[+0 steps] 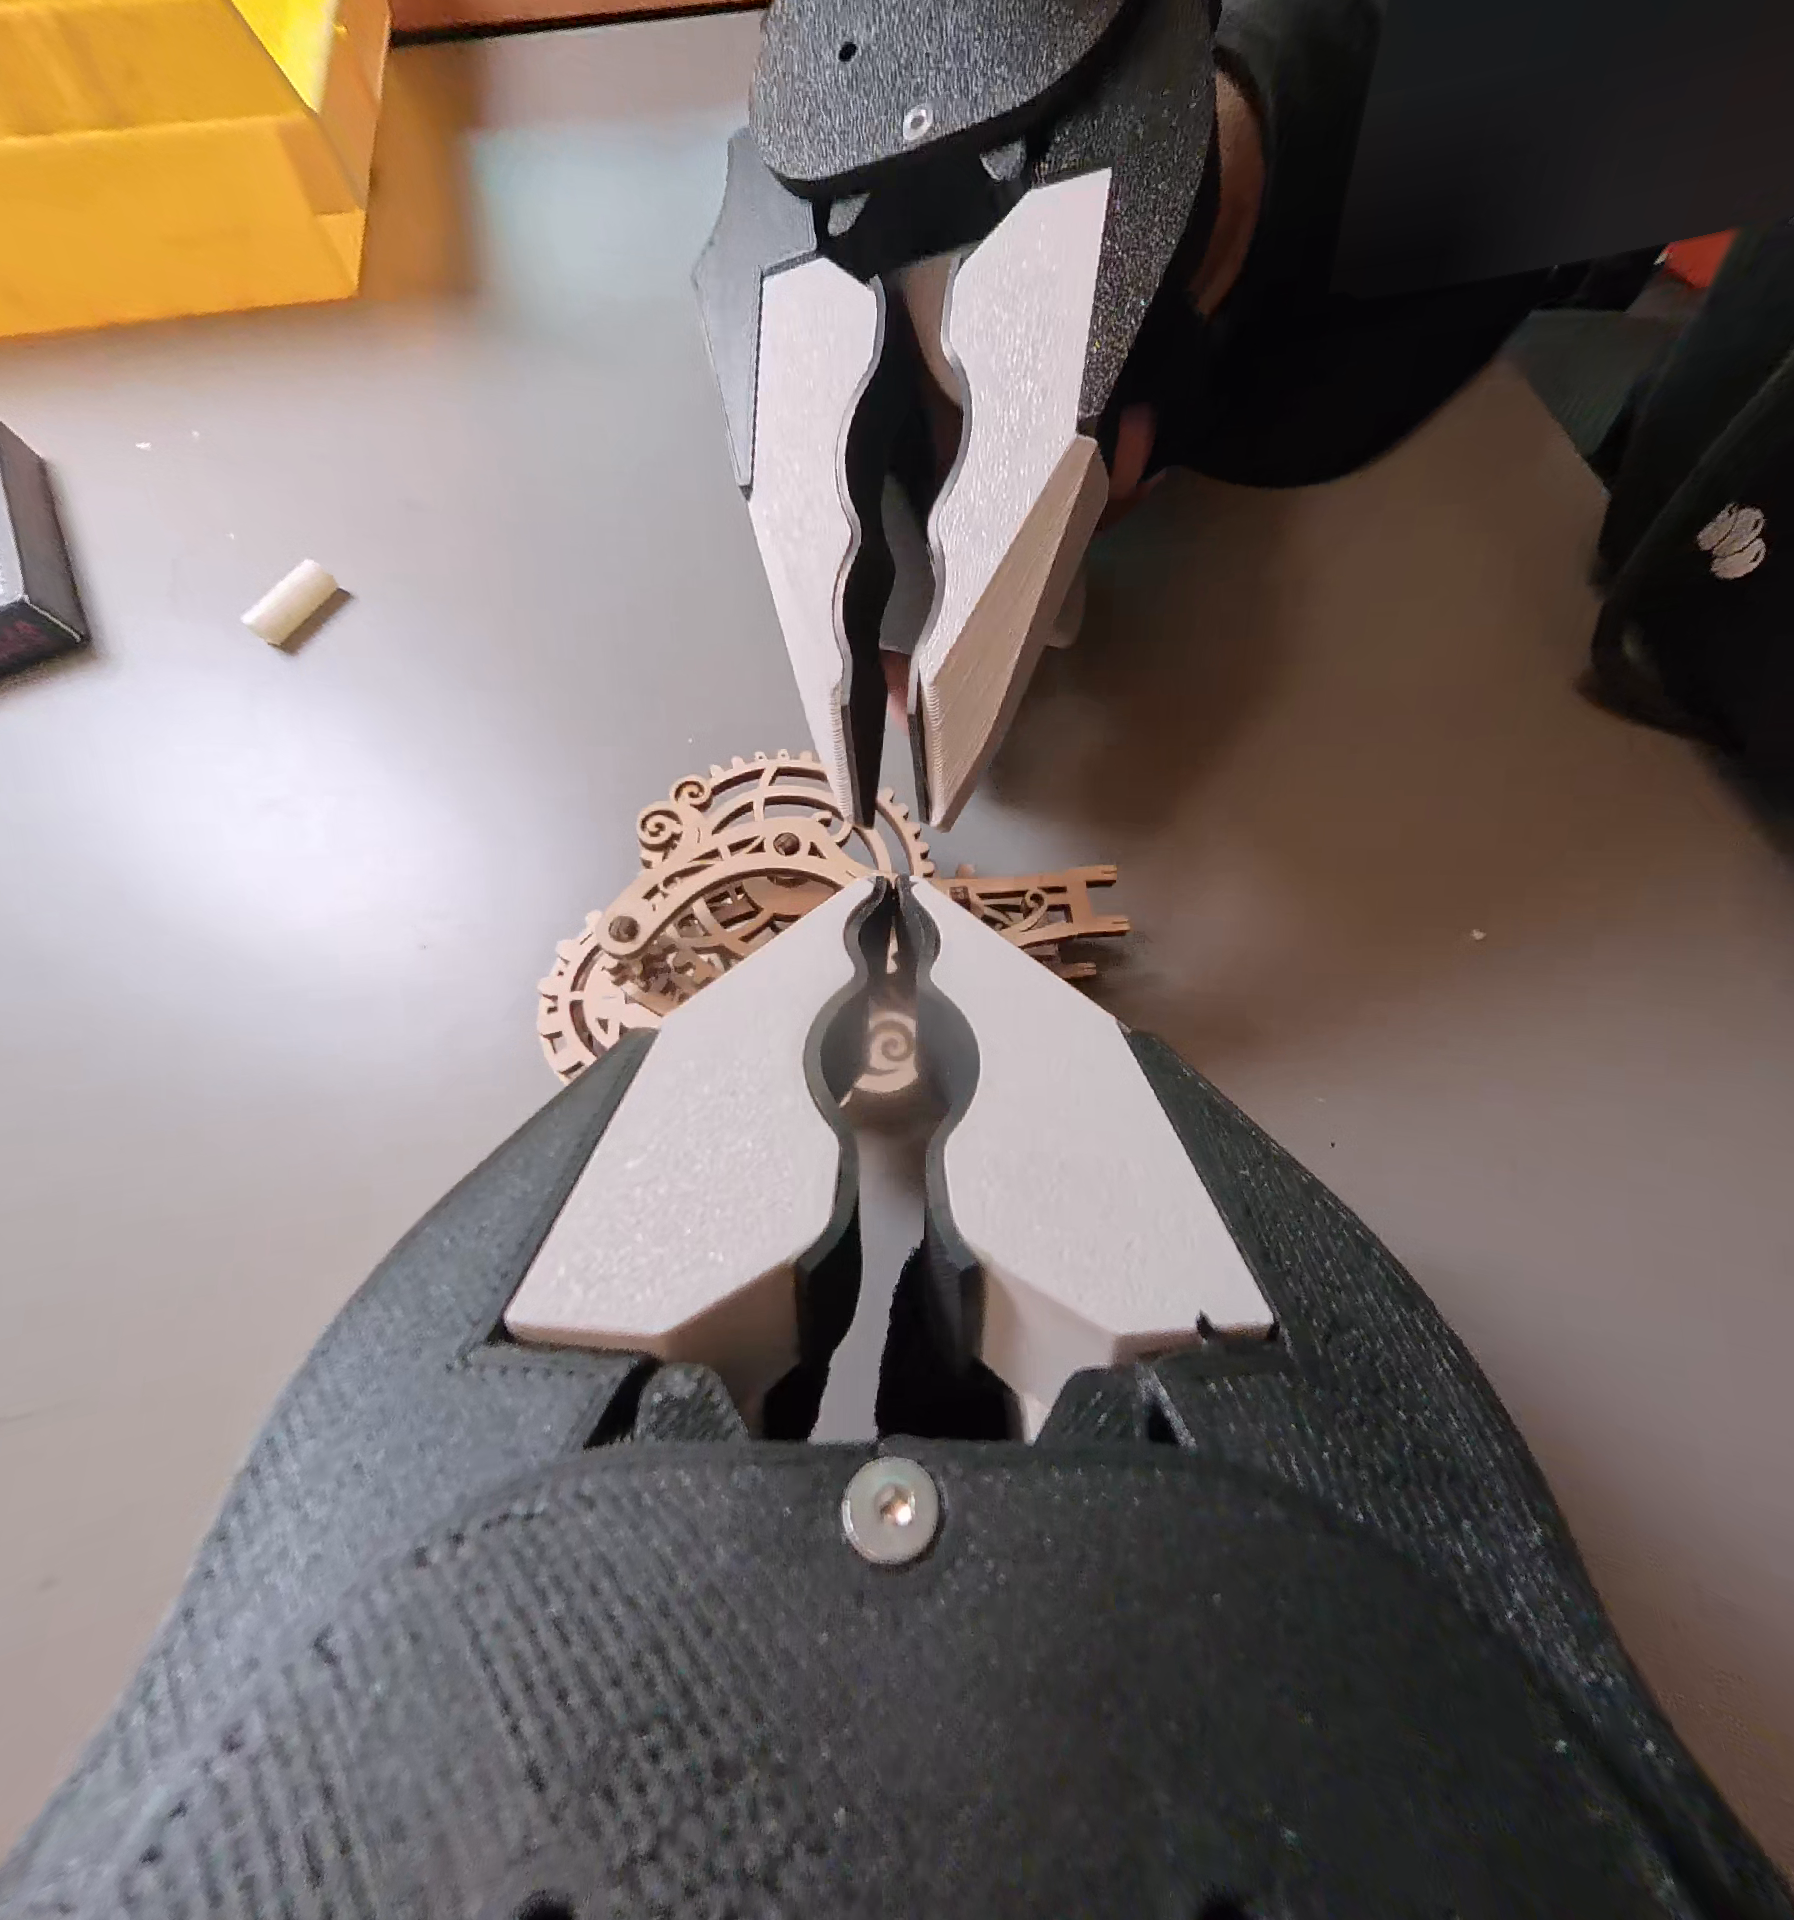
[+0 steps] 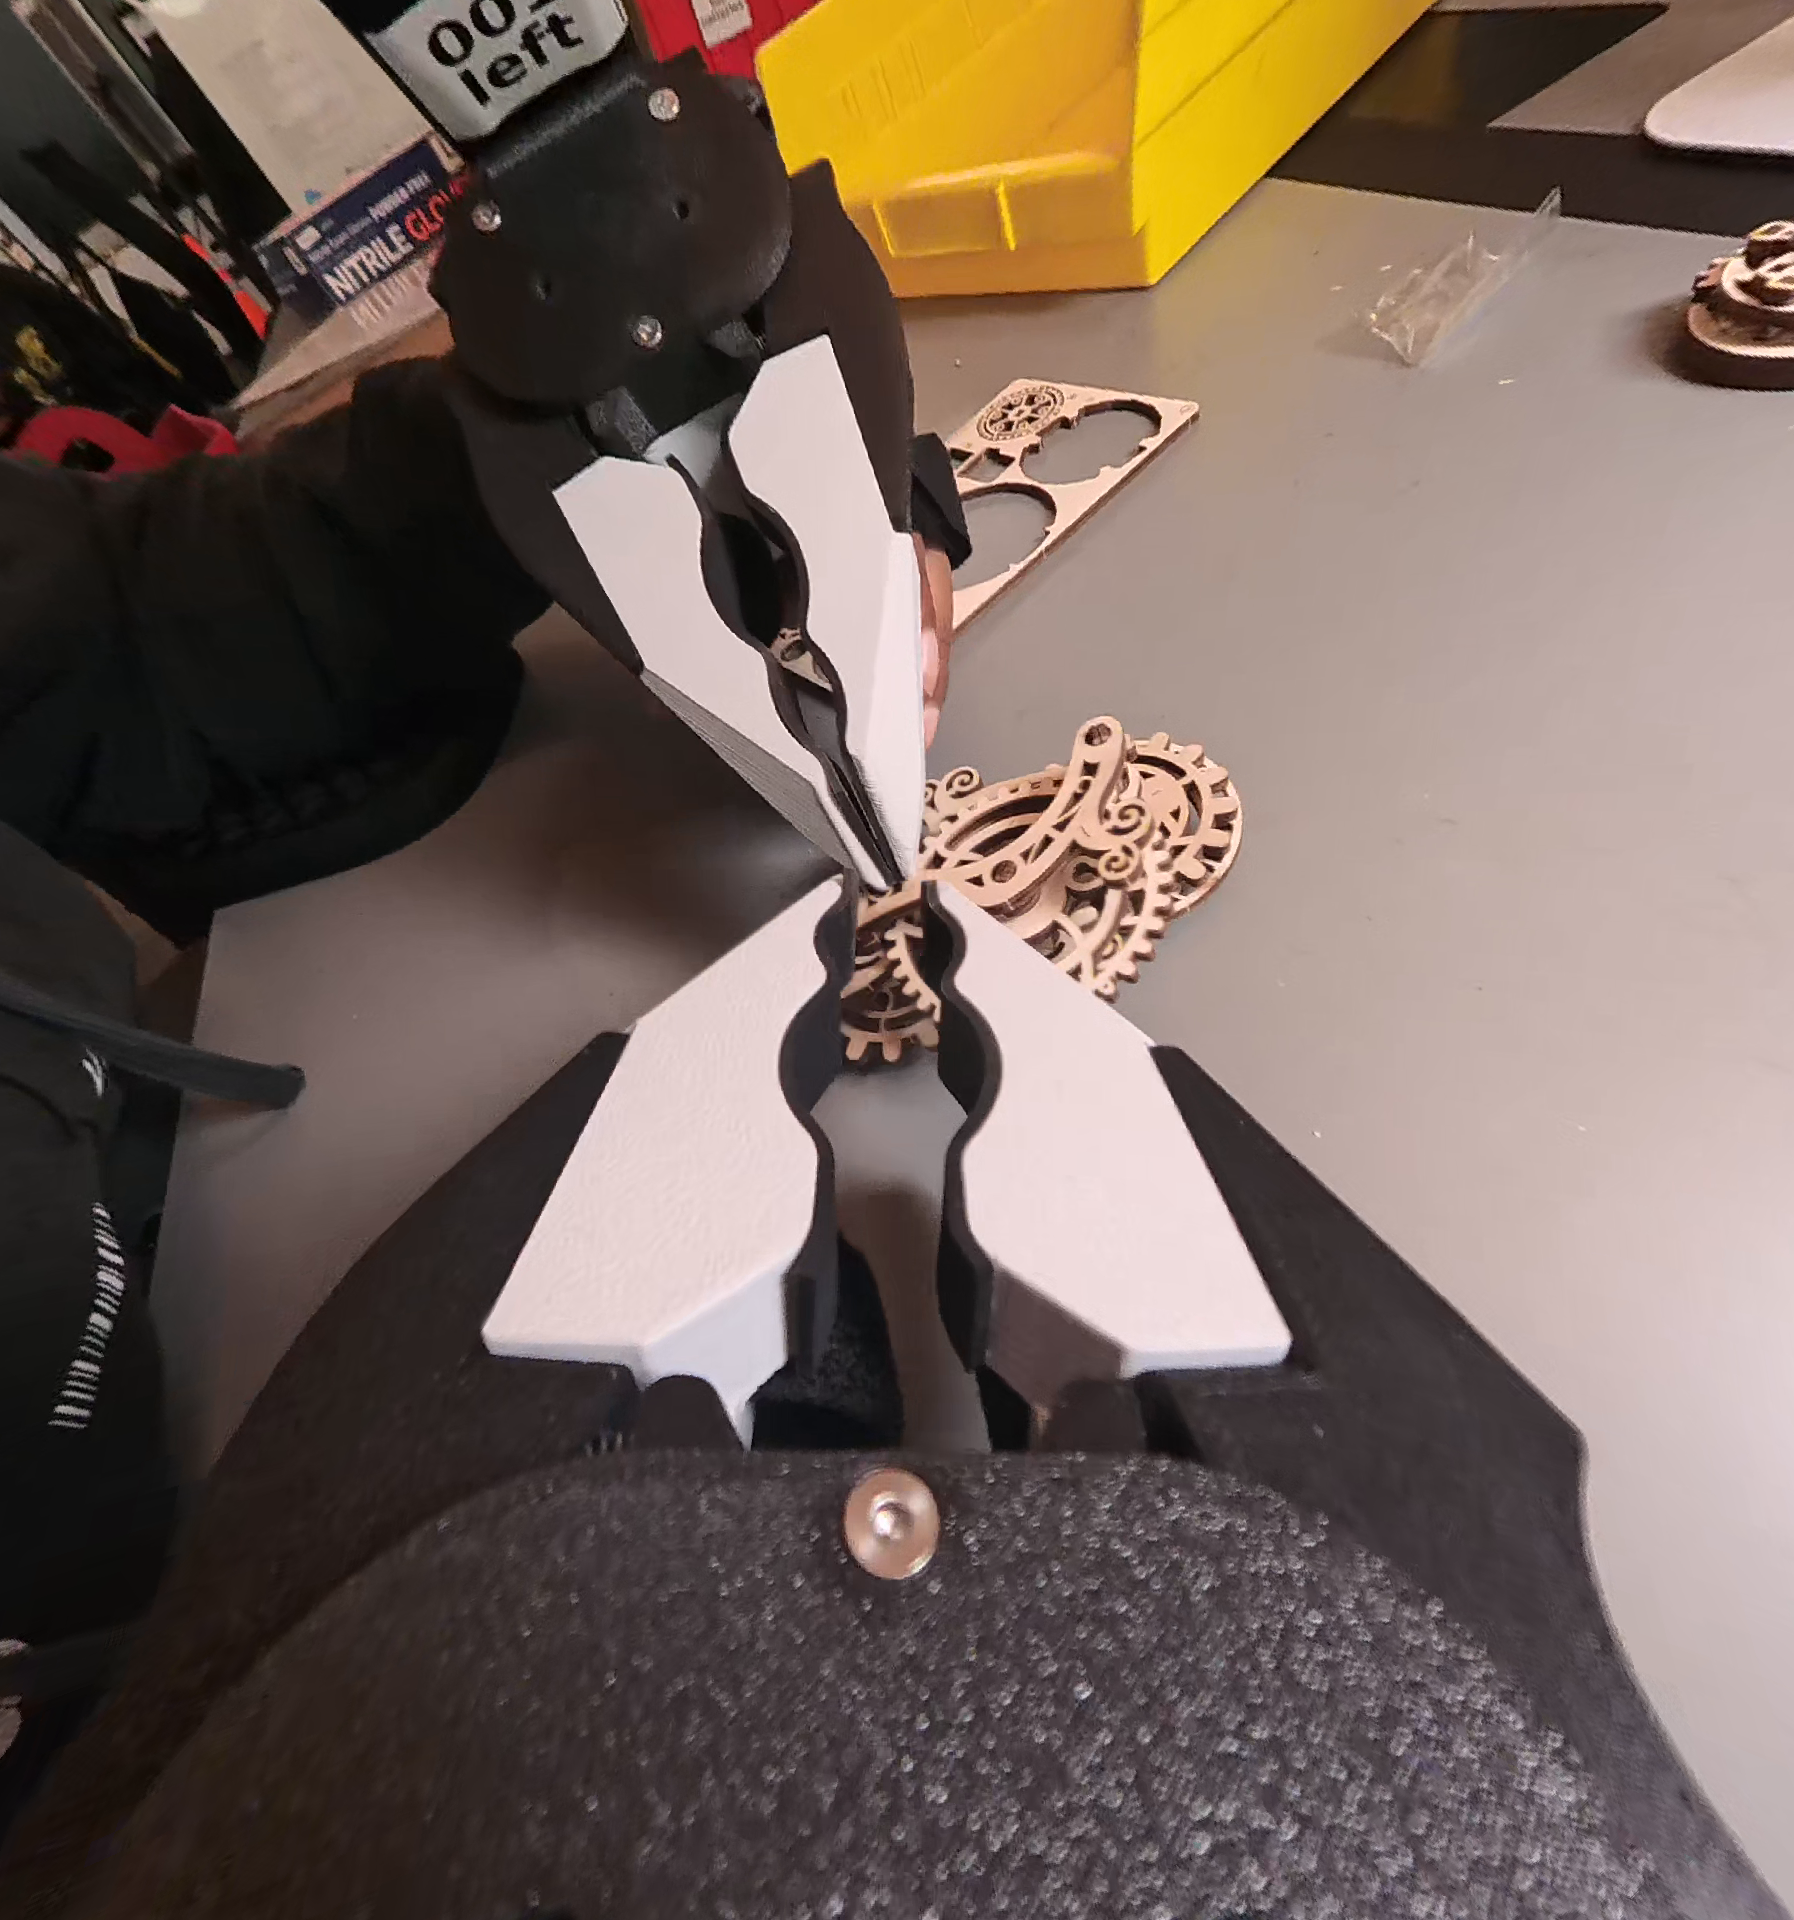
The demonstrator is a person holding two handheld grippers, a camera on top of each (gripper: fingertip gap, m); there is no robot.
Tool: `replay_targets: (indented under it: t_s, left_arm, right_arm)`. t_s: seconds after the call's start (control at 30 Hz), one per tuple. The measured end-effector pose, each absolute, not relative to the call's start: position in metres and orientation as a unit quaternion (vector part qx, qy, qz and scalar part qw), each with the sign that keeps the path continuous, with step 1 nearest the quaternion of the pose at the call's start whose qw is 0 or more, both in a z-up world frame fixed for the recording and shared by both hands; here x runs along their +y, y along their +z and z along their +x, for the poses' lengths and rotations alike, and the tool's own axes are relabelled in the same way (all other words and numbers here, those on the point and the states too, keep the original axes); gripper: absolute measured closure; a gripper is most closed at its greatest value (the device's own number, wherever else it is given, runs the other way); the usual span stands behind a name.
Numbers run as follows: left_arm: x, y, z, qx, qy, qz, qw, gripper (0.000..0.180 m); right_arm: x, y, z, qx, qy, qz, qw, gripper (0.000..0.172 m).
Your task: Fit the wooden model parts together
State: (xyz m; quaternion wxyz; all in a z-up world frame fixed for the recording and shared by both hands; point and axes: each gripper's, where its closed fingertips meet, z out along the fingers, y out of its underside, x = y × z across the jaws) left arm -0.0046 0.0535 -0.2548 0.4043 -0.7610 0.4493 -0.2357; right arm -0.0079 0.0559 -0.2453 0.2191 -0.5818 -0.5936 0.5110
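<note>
Because the laser-cut wooden gear model [image 1: 727, 914] looks thin, light and brittle, I would grip a solid rim, not the filigree; it lies on the grey table [image 1: 249, 1039], the left gripper [image 1: 895, 885] pressed together touching its near edge, the right gripper [image 2: 888, 896] slightly parted around its small gear [image 2: 888, 997].

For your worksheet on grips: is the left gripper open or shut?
Shut. The left gripper has its fingertips meeting at the tip, right against the wooden model; whether they pinch anything cannot be told.
</note>
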Motion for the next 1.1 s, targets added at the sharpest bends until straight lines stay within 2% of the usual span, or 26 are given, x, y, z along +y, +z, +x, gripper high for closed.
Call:
replay_targets:
  t_s: [0.17,0.43,0.67,0.73,1.1]
  left_arm:
    - [0.060,-0.247,-0.010,0.435,-0.226,-0.762,0.424,0.180]
    - [0.085,-0.243,-0.031,0.383,-0.177,-0.781,0.462,0.176]
    - [0.081,-0.262,-0.028,0.407,-0.161,-0.792,0.425,0.176]
    - [0.080,-0.263,-0.027,0.409,-0.161,-0.791,0.426,0.176]
    - [0.083,-0.248,-0.034,0.385,-0.180,-0.787,0.448,0.178]
  right_arm:
    - [0.068,-0.241,-0.012,-0.576,0.508,-0.592,0.244,0.161]
    - [0.080,-0.250,-0.015,-0.618,0.428,-0.589,0.296,0.163]
    - [0.074,-0.250,-0.021,-0.645,0.406,-0.561,0.325,0.164]
    - [0.075,-0.250,-0.021,-0.647,0.394,-0.562,0.332,0.167]
    - [0.072,-0.252,-0.021,-0.663,0.365,-0.559,0.338,0.164]
